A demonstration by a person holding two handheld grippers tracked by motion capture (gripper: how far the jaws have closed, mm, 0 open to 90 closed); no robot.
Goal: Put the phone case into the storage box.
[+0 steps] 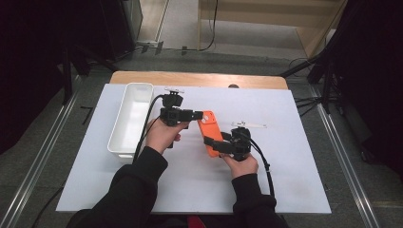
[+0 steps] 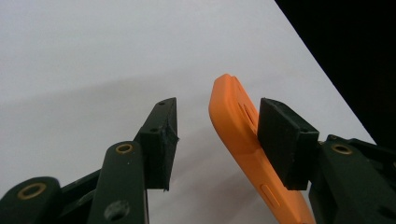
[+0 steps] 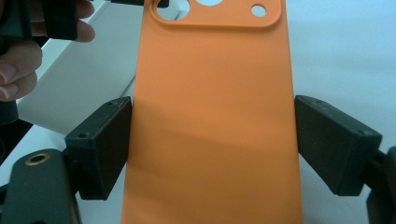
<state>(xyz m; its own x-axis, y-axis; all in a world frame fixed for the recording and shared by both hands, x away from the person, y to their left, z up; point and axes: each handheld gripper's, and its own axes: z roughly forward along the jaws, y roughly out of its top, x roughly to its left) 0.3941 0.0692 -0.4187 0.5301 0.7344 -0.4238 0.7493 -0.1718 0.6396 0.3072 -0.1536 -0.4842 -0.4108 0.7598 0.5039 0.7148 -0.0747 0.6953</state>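
- One white bin (image 1: 127, 124), long, just left of the left claw (image 1: 198, 115); nothing seen inside.
- One orange case (image 1: 211, 135), between the two claws, over the white mat (image 1: 285, 190).
- Left claw: jaws apart, not clamped; one pad touching the case's camera end, other pad standing free with a gap.
- Right claw (image 1: 209, 142): closed across the case's width, one pad (image 3: 100, 144) on each long edge, gripping it back side up.
- Three round holes in the case's camera block, at the end far from the right claw.
- One thin white strip (image 1: 249, 125) lying flat on the mat just beyond the right claw.
- Two claws, two hands, one on each.
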